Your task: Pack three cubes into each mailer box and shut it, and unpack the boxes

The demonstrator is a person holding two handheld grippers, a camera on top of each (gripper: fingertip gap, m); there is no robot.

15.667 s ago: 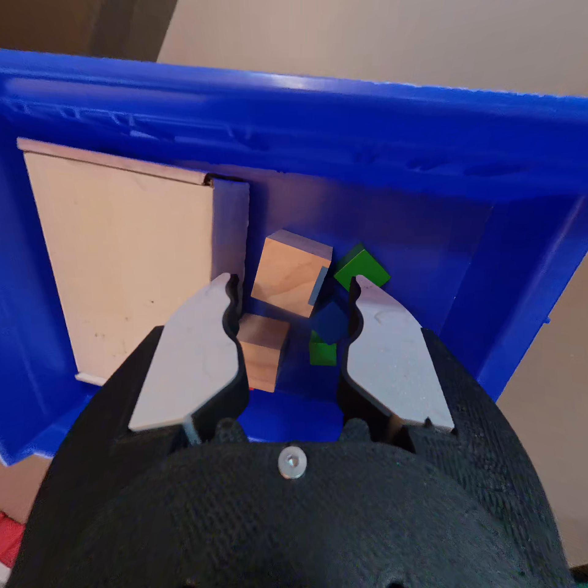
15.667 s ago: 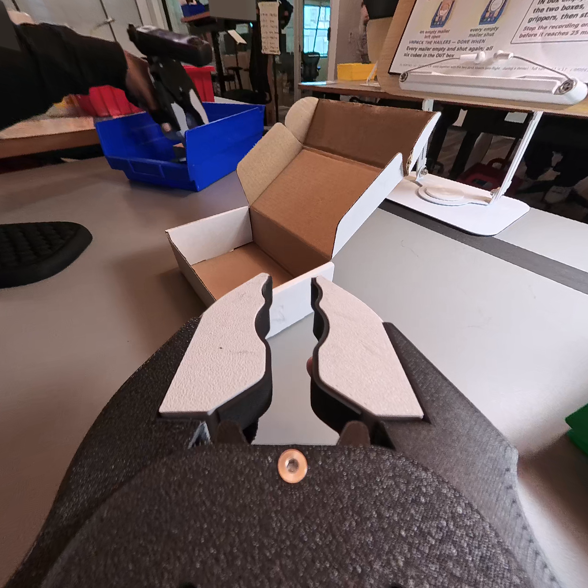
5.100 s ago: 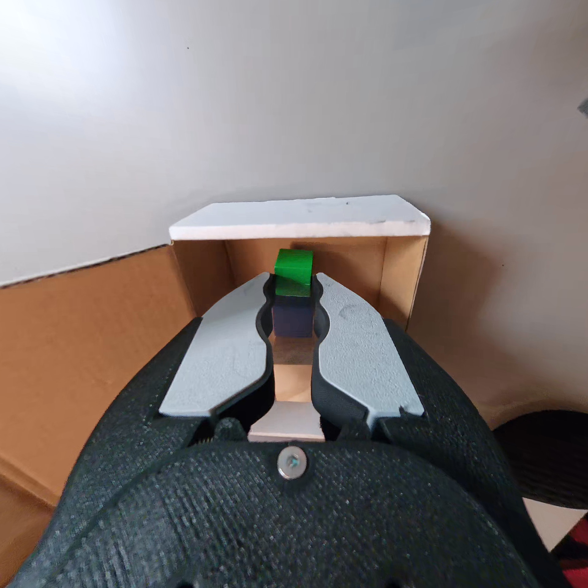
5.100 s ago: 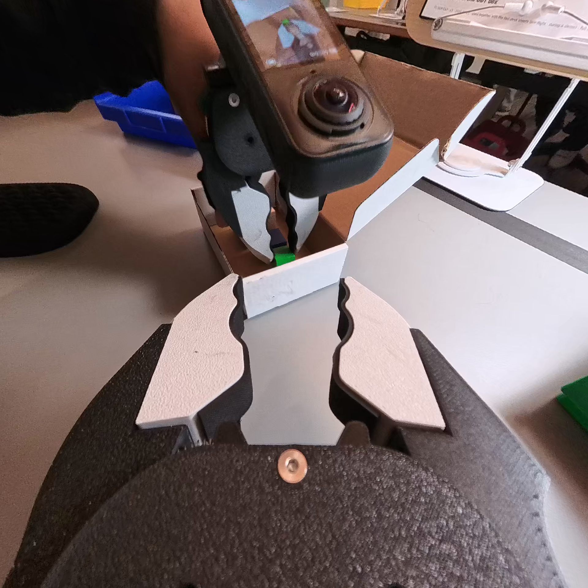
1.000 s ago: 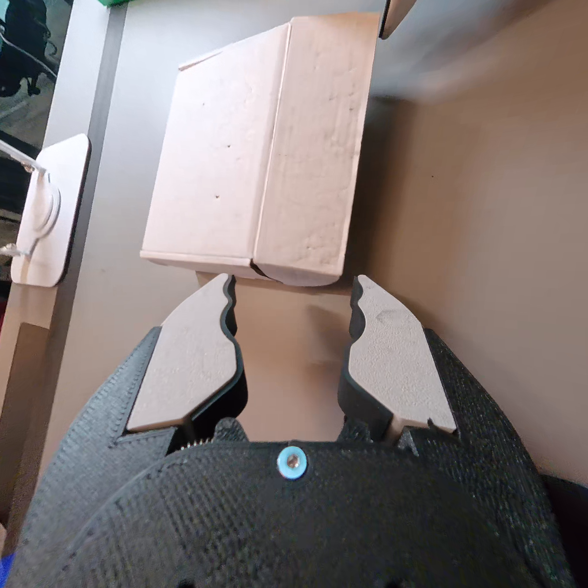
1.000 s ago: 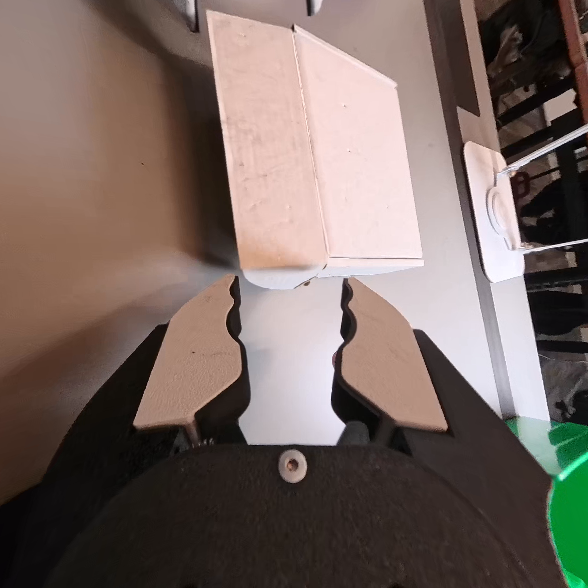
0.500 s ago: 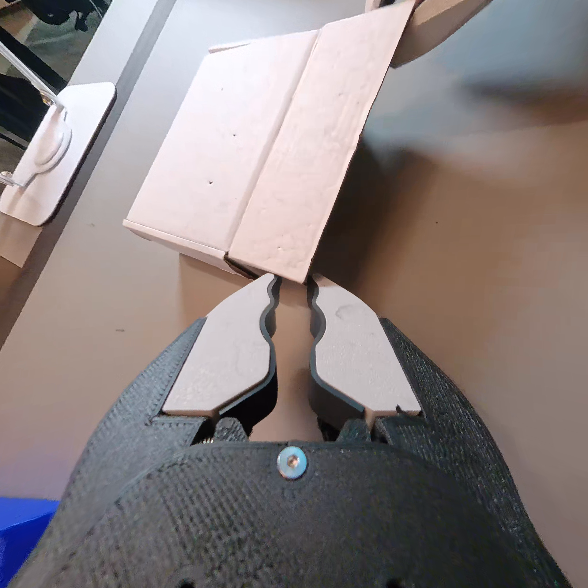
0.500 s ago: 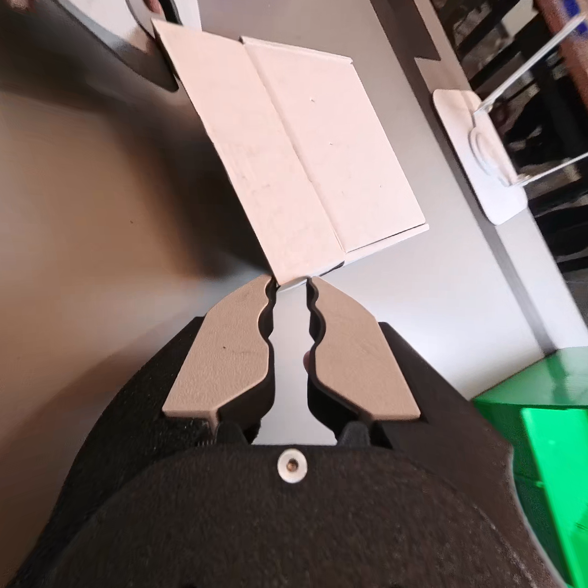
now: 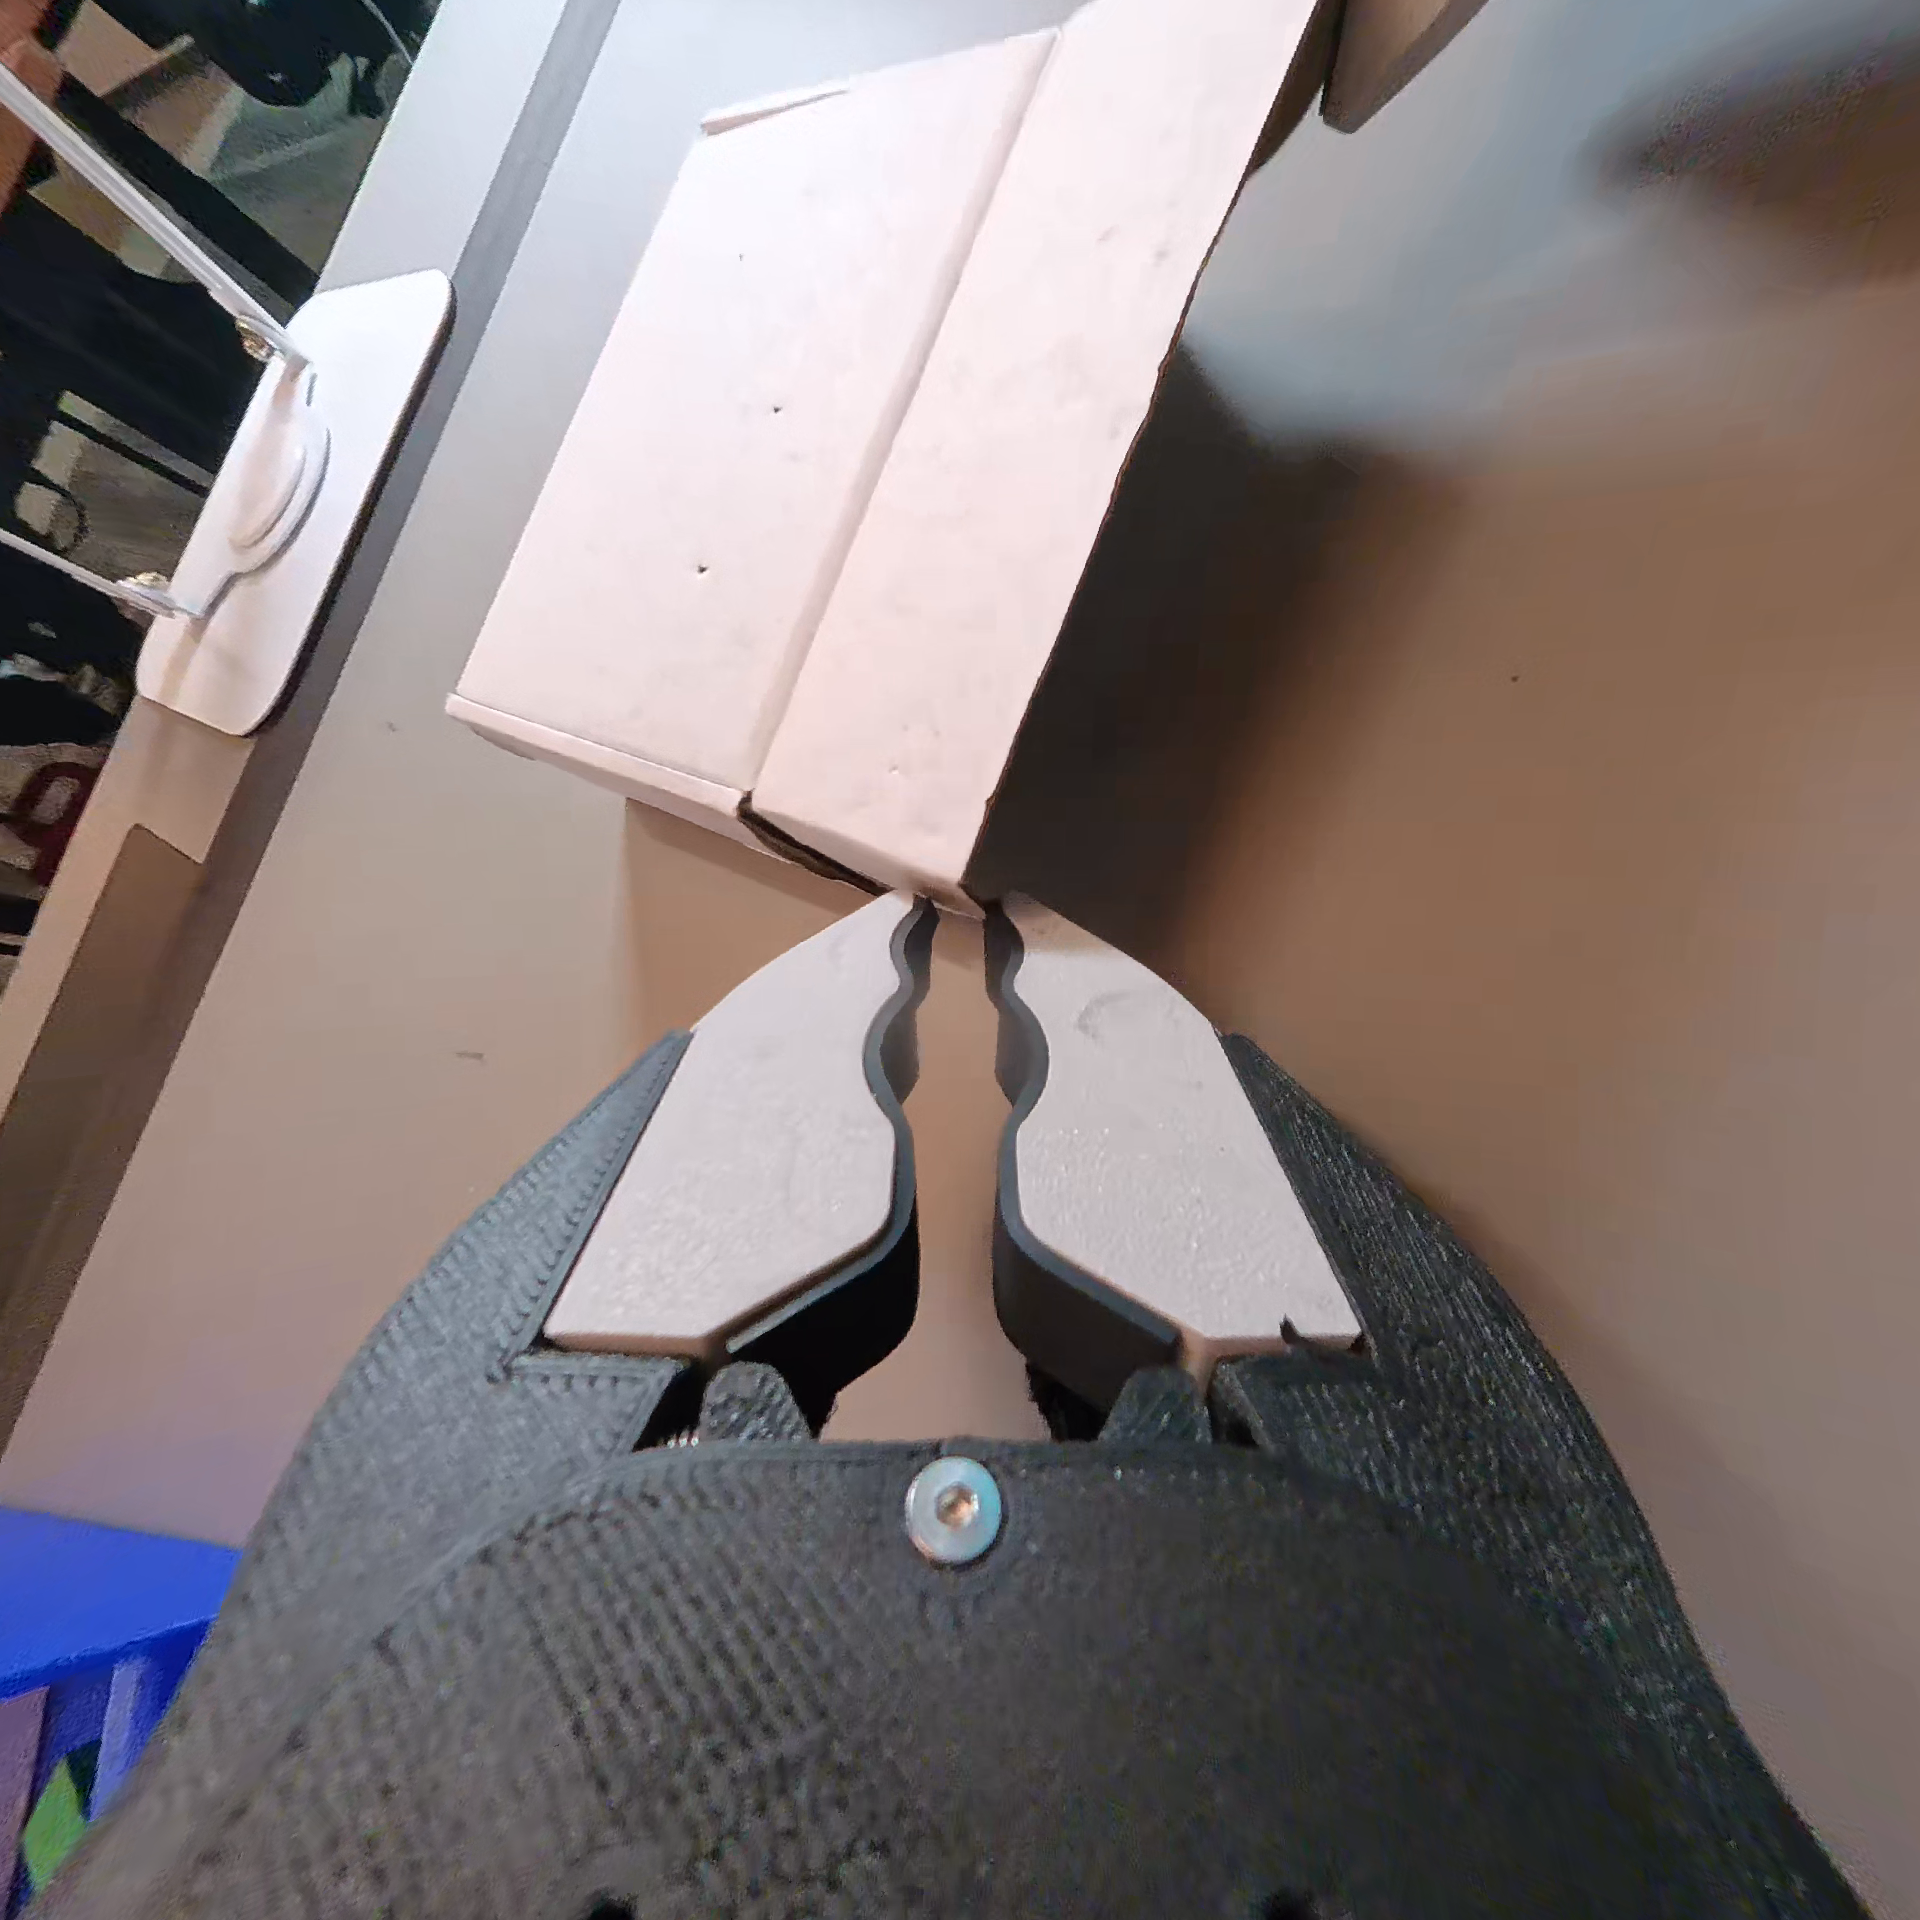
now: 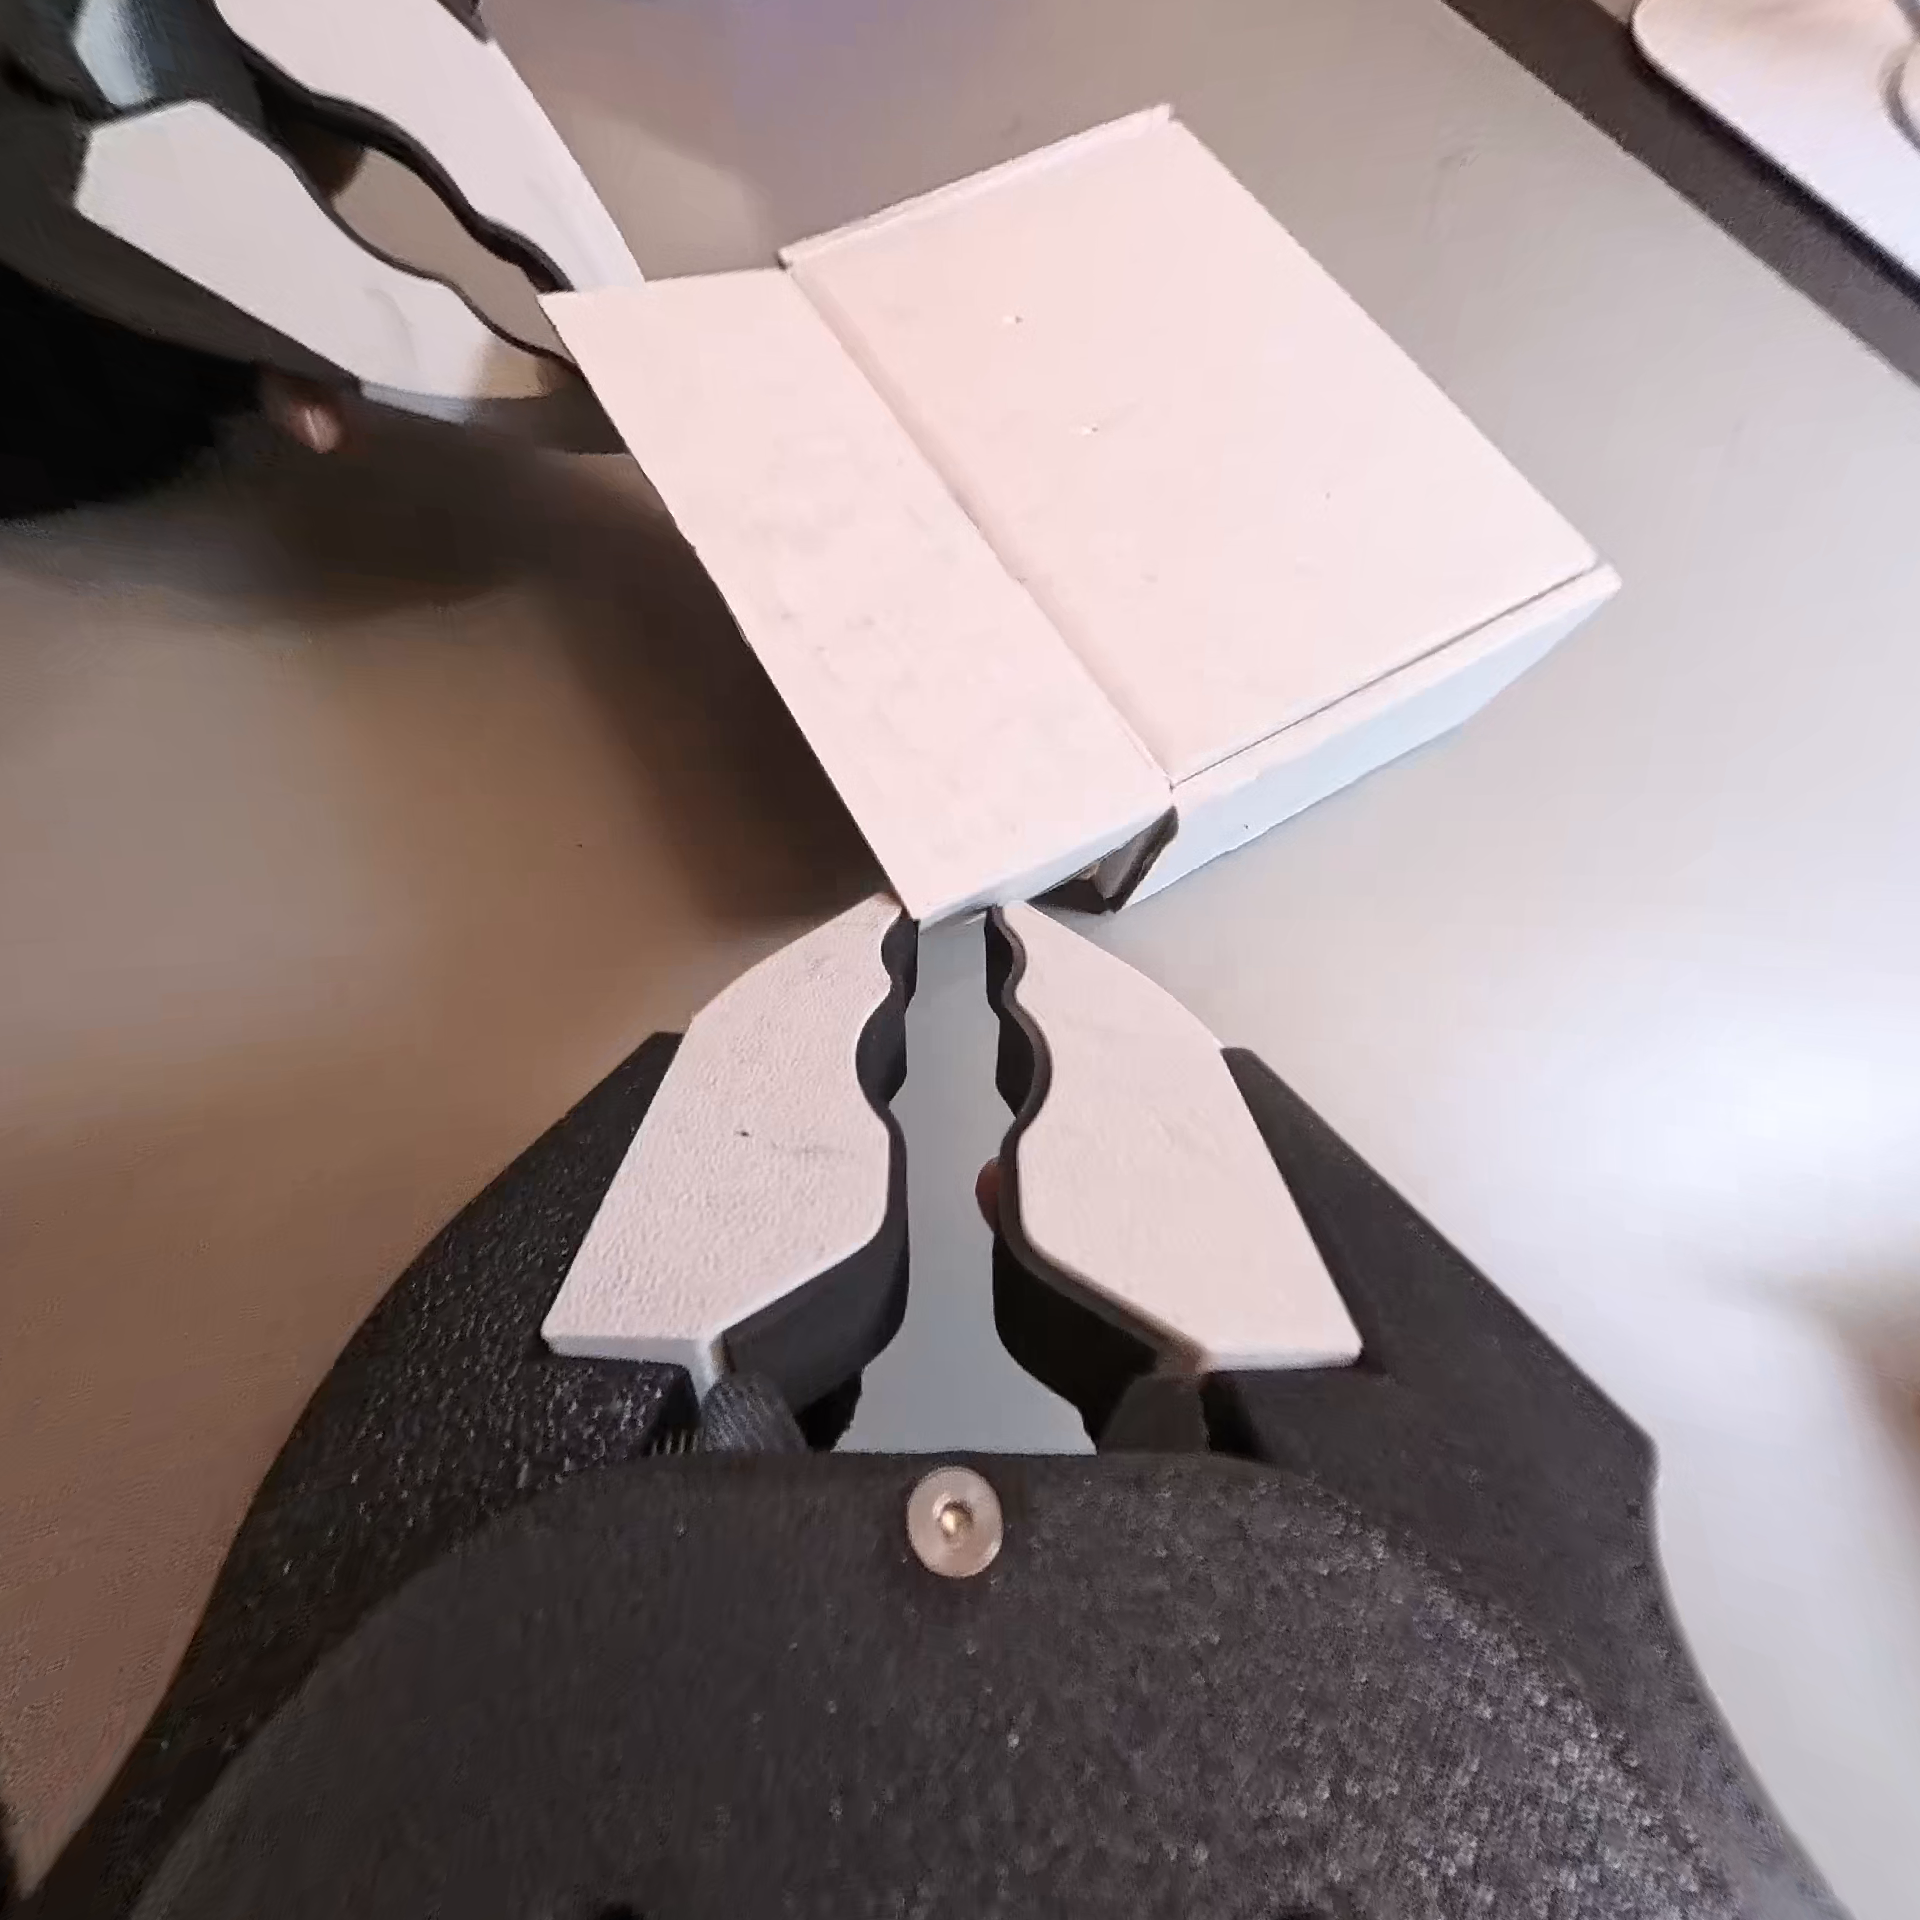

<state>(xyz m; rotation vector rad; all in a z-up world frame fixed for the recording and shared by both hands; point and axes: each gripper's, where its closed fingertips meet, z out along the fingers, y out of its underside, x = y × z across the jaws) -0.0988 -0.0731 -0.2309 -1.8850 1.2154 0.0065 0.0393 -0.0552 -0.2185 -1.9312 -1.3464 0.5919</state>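
Mailer box (image 10: 1195,520): on table (image 10: 312,831), lid down, front flap (image 10: 883,644) untucked. Left gripper (image 9: 961,914) and right gripper (image 10: 951,920): narrowed from wide open a second ago, now pinching flap's end corners (grip firmness unclear). Tuck pending; cubes hidden inside.

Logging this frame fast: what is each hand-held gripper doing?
Left hand-held gripper: shut on white cardboard mailer box's front flap.
Right hand-held gripper: shut on the same flap.
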